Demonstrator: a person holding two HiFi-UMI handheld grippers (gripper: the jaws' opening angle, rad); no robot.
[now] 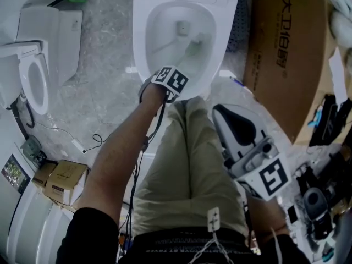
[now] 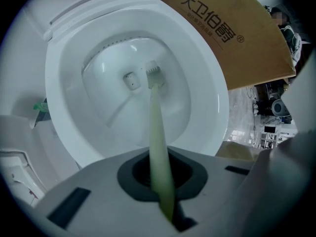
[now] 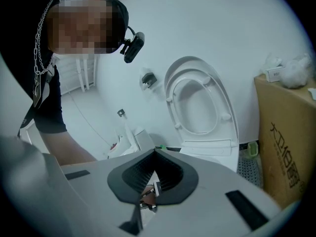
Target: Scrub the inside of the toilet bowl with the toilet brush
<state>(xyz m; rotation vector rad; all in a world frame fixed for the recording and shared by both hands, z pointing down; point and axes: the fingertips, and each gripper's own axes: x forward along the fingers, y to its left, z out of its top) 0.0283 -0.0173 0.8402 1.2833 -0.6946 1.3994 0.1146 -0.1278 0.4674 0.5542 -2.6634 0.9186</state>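
Clamping the toilet brush (image 2: 154,127) by its handle, the left tongs (image 2: 163,181) hold its bristles ahead, inside the toilet bowl (image 2: 205,78); the right tongs (image 3: 153,181) are pressed together.

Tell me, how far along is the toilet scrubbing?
Done: the seat is raised and the left tongs are shut on the toilet brush. In hand: its bristle head is down near the bottom of the toilet bowl. Left: the scrubbing itself; the pictures cannot show how much of the bowl has been covered. The right tongs are shut, empty and held aside.
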